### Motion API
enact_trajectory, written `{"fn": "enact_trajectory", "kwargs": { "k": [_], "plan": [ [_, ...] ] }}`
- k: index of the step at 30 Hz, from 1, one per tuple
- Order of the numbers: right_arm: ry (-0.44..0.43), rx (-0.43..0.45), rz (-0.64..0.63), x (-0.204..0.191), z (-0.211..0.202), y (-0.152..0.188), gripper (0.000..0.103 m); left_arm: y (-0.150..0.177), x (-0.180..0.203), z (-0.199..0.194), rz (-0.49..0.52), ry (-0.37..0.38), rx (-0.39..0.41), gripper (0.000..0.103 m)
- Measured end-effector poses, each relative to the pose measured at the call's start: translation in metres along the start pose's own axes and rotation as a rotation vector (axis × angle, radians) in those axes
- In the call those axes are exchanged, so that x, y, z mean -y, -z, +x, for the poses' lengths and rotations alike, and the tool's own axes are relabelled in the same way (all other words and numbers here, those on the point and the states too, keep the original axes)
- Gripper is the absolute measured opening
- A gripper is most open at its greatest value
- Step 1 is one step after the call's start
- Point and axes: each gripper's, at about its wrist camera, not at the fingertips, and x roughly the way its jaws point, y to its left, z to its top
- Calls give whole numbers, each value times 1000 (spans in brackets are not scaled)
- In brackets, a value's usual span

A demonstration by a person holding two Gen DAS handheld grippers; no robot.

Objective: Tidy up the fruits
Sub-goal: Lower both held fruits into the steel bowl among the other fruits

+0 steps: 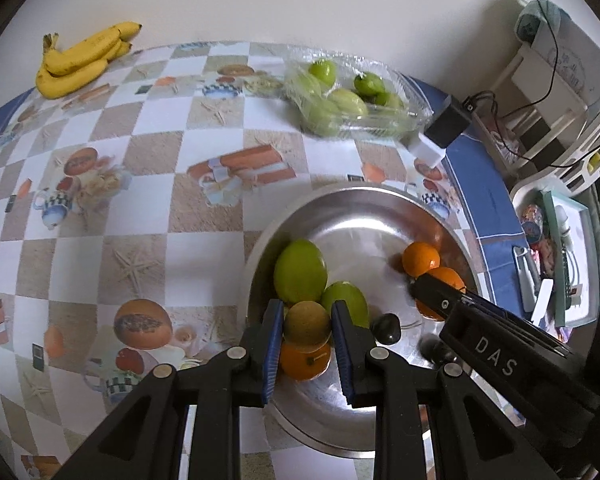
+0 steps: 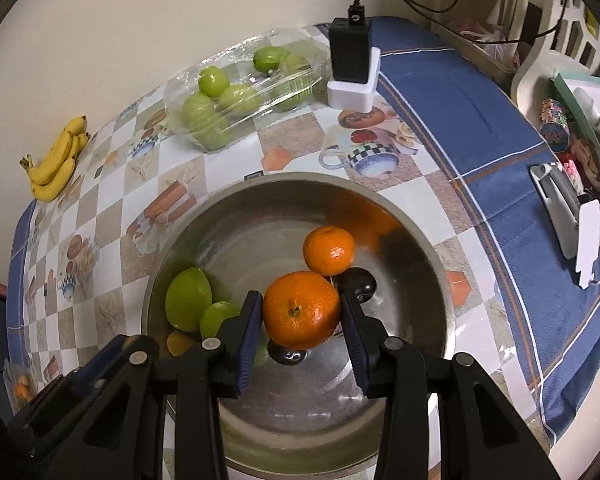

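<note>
A steel bowl (image 1: 360, 192) (image 2: 300, 178) stands on the patterned tablecloth. My left gripper (image 1: 307, 308) is shut on a brown-green kiwi (image 1: 307, 322), just above an orange (image 1: 304, 360) in the bowl. Two green fruits (image 1: 300, 272) (image 2: 188, 298) lie at the bowl's left side. My right gripper (image 2: 300, 300) is shut on a large orange (image 2: 301, 310) over the bowl's middle. A smaller orange (image 2: 329, 251) and a dark plum (image 2: 358, 282) lie just behind it. The right gripper's black housing (image 1: 496, 356) crosses the left wrist view at lower right.
A bunch of bananas (image 1: 84, 56) (image 2: 56, 164) lies at the table's far left. A clear plastic pack of green fruits (image 1: 348, 96) (image 2: 240, 92) sits behind the bowl, with a black charger on a white base (image 1: 440, 128) (image 2: 352, 68) beside it. Cluttered trays (image 1: 560, 260) stand beyond the right edge.
</note>
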Motion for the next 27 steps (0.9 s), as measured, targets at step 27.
{"fn": "enact_trajectory", "kwargs": {
  "k": [27],
  "plan": [
    [6,-29,0,0,17,1,42,1,1,19,14,0,-32,27]
  ]
}}
